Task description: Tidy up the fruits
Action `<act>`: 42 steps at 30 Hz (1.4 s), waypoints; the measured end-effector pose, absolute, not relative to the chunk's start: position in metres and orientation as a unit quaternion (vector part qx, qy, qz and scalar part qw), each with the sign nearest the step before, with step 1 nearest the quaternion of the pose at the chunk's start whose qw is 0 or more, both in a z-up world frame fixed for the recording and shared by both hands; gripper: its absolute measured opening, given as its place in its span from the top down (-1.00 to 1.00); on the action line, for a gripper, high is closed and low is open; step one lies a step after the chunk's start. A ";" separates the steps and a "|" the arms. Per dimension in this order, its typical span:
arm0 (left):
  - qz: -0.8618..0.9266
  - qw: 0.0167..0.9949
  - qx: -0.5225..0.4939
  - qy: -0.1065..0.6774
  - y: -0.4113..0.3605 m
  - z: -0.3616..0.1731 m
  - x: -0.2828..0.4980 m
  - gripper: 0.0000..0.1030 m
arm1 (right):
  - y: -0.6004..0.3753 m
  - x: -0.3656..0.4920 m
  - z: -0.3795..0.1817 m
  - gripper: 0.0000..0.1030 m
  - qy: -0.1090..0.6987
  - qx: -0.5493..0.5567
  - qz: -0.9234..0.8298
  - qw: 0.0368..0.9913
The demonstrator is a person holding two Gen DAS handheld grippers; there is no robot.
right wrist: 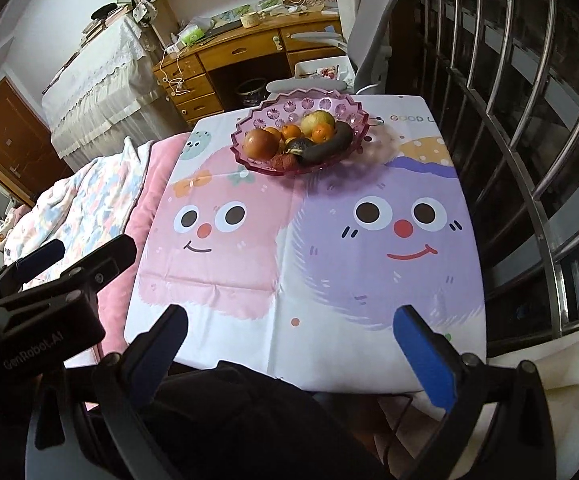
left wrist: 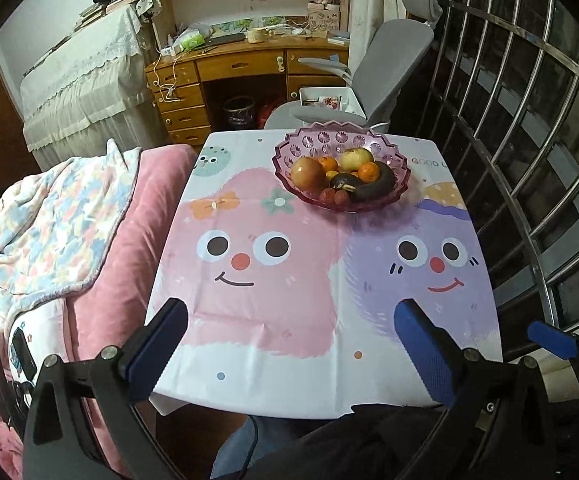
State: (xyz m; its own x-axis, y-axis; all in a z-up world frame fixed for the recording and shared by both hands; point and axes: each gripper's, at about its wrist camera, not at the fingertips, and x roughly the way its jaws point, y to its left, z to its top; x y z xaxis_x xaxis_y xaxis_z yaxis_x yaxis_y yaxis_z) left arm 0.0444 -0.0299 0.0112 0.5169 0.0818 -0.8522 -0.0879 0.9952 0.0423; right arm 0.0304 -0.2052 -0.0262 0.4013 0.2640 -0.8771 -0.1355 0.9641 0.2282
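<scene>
Left wrist view showed the left gripper [left wrist: 289, 320] with its blue-padded jaws spread wide and nothing between them, held above the near edge of the table. Right wrist view showed the right gripper [right wrist: 289, 322] likewise gaping and empty over the near edge, with the left gripper's black body visible to its left. Beneath both lay a cartoon tablecloth [left wrist: 265, 332] printed with a pink face and a purple face. At the far end of the table sat a pink scalloped fruit bowl [left wrist: 399, 184], well apart from both grippers. Inside it were a reddish-brown apple [left wrist: 308, 173], a yellow-green pear [left wrist: 355, 159], several small oranges [left wrist: 369, 171], a dark blackened banana [left wrist: 373, 189] and red lychees [left wrist: 334, 197] at the near rim. Beyond the table stood a grey office chair [left wrist: 393, 64] and a wooden desk [left wrist: 241, 68]; a pink bed [left wrist: 129, 216] lay to the left.
</scene>
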 end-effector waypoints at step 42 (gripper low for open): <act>0.054 0.866 -0.017 0.497 -0.036 0.005 0.035 -0.99 | -0.211 0.030 -0.034 -1.00 0.544 0.048 0.130 0.827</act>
